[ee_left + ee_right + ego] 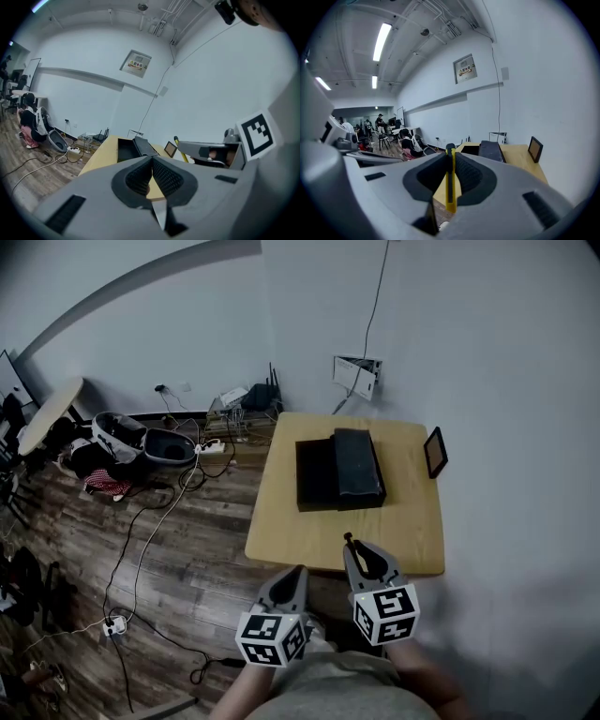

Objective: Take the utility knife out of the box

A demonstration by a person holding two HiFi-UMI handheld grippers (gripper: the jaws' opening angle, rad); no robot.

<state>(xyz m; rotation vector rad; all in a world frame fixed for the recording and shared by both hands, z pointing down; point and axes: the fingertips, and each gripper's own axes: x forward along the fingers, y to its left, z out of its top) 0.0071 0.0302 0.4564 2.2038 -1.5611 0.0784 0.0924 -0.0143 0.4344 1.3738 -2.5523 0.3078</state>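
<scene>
One yellow utility knife is already out of the box and sits clamped in the right tongs, standing edge-on between the ribbed pads with its dark top poking above them and its lower end hanging free below. That narrow hold is the main worry: the pads press on only a thin strip of a slim, smooth handle, so a jolt or a quick swing of the hand could, I judge, make the knife pivot or slide downward through the grip. In the head view the right tongs hang at the near edge of the table, close to the person's body, so a knife that slips would probably miss the tabletop and drop to the wooden floor or against the person. Whether the blade is out cannot be told from these views, which makes any such fall riskier to assume harmless. The left tongs are clenched on nothing, pads meeting, and ride just beside the right pair; a careless sideways move could knock the two together and jar the knife loose. Further out, the open black box and its lid lie together mid-table, well apart from both tongs, and a small dark frame stands at the table's right edge, where a wide sweep to set the knife down might tip it
</scene>
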